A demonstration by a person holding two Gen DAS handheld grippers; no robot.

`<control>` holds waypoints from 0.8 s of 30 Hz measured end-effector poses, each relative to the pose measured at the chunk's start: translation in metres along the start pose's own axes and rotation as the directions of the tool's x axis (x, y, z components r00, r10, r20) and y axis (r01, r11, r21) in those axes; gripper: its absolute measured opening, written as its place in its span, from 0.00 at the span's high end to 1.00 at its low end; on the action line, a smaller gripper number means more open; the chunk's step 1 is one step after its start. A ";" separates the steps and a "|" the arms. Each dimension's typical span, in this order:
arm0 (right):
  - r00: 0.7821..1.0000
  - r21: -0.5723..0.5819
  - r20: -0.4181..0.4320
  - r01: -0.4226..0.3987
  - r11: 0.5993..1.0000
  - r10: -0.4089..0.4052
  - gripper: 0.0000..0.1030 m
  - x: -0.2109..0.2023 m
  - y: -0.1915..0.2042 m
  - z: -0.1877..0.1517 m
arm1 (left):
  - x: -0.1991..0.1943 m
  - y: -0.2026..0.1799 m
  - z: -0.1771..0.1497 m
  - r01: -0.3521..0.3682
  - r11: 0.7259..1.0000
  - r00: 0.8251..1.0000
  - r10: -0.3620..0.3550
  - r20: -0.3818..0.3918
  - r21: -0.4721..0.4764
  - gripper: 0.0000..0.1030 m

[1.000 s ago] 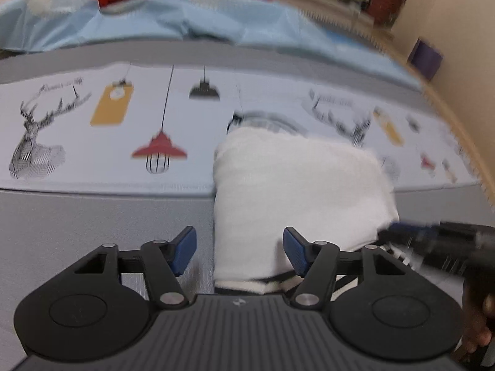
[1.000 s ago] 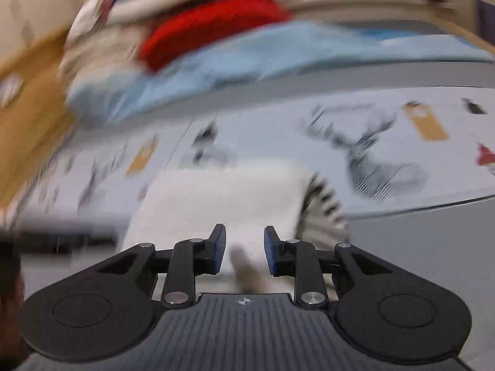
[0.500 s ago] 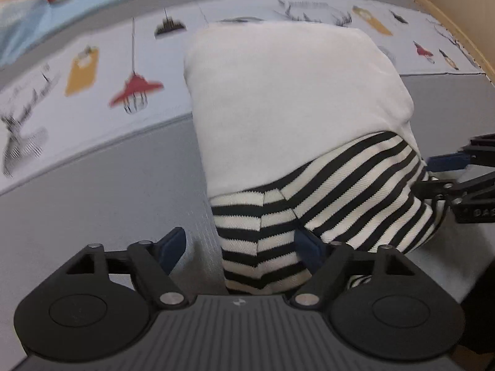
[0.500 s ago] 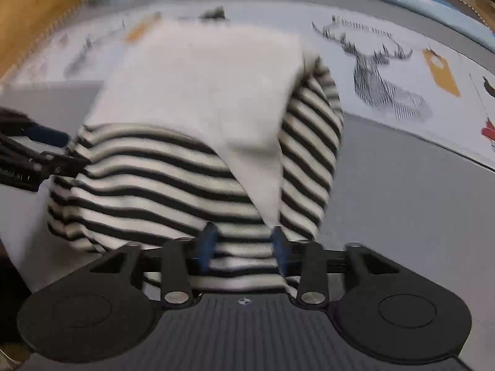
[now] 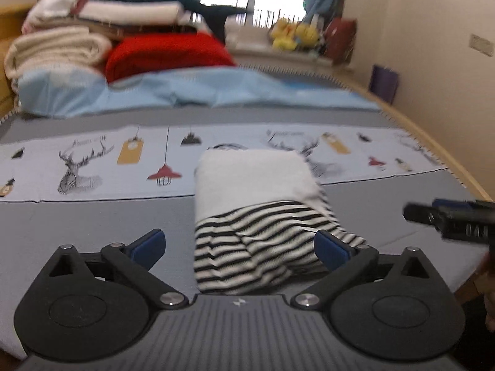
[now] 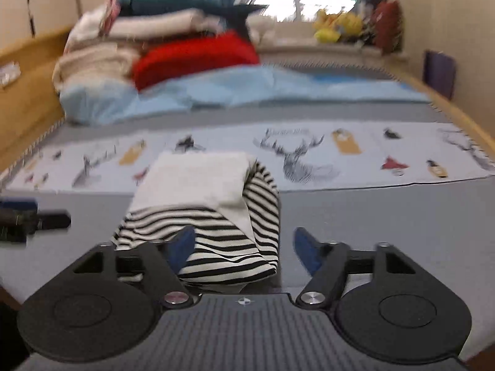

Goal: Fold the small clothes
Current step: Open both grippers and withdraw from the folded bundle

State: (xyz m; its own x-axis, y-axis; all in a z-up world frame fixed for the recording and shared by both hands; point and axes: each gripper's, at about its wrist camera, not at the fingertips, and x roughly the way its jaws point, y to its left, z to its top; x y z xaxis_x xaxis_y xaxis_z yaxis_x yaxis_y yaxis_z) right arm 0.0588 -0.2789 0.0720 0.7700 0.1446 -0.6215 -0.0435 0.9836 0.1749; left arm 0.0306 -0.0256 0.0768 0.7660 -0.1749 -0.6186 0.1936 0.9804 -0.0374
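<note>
The small garment [image 5: 253, 210] lies folded on the bed, a white panel on top and black-and-white stripes bunched at its near end. It sits just ahead of the left gripper [image 5: 239, 245] and ahead-left of the right gripper [image 6: 244, 249], untouched between spreading blue pads.

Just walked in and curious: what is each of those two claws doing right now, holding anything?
Left gripper: jaws opening, holding nothing; the striped garment lies on the bed beyond them.
Right gripper: jaws opening, gripping nothing.
</note>
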 end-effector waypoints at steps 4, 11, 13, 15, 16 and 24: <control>0.998 0.050 0.069 -0.008 0.999 0.005 0.17 -0.034 0.006 -0.013 | -0.015 -0.020 -0.027 -0.058 0.998 0.998 0.058 -0.004 0.017 0.01; 1.000 -0.025 0.026 0.015 1.000 -0.015 0.17 -0.041 0.027 -0.031 | -0.005 -0.008 -0.036 -0.127 0.990 0.989 0.122 -0.081 -0.056 0.01; 1.000 -0.043 0.012 0.021 0.999 -0.021 0.17 -0.038 0.032 -0.033 | 0.000 -0.004 -0.037 -0.134 0.987 0.986 0.124 -0.114 -0.087 0.01; 1.000 -0.052 0.000 0.022 0.998 -0.022 0.17 -0.037 0.035 -0.035 | 0.003 -0.004 -0.037 -0.142 0.985 0.984 0.130 -0.125 -0.096 0.01; 1.000 -0.058 -0.004 0.021 0.998 -0.022 0.17 -0.036 0.037 -0.036 | 0.003 -0.004 -0.038 -0.143 0.985 0.984 0.131 -0.125 -0.097 0.01; 0.999 -0.107 -0.033 0.009 0.994 -0.013 0.17 -0.028 0.050 -0.040 | 0.008 -0.007 -0.039 -0.128 0.986 0.983 0.113 -0.142 -0.104 0.01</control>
State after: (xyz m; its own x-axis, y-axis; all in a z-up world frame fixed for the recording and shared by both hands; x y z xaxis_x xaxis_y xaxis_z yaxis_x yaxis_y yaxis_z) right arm 0.0093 -0.2294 0.0679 0.7490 0.1354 -0.6486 -0.1040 0.9908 0.0868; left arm 0.0112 -0.0298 0.0415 0.6882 -0.0484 -0.7239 0.0288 0.9988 -0.0394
